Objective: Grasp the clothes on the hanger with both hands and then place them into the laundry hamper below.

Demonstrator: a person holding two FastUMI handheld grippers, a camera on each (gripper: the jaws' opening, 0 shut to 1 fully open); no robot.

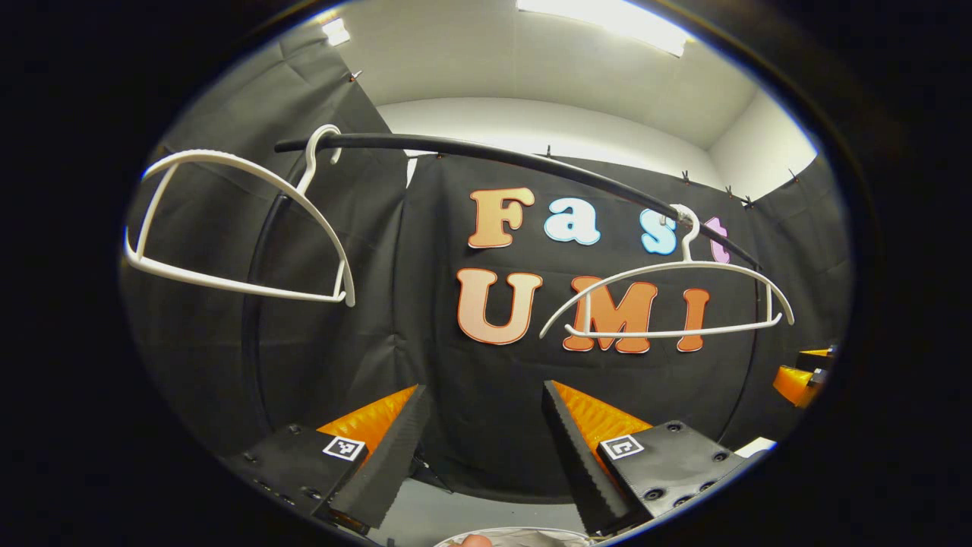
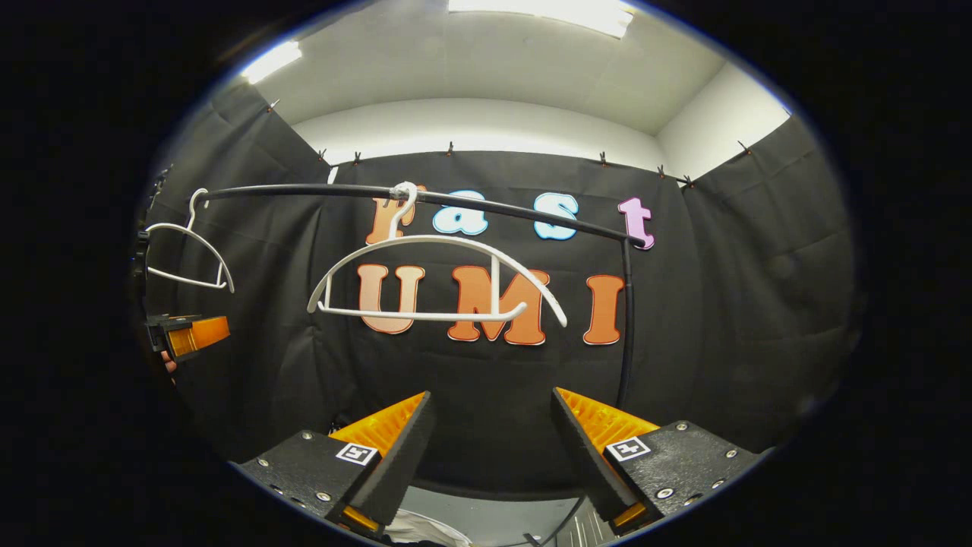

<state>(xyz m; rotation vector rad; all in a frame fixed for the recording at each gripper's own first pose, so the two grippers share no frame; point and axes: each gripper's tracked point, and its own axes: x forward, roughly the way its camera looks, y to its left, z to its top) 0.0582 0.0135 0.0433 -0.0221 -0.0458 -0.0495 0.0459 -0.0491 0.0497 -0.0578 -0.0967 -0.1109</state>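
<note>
Evidently, both white hangers were bare: one [image 1: 235, 228] hung at the upper left of the left gripper view, the other [image 1: 668, 300] at its centre right, both hooked on the black rail [image 1: 516, 159]. The left gripper [image 1: 482, 456] was released and gripped nothing, and so was the right gripper [image 2: 490, 456]. A pale fabric [image 1: 524, 538] (probably the clothes, already down low) was glimpsed at the bottom edge of both views; the hamper itself could not be made out. Judged from this, the drop seemed done, and the grippers were best kept apart and clear of the hangers.
</note>
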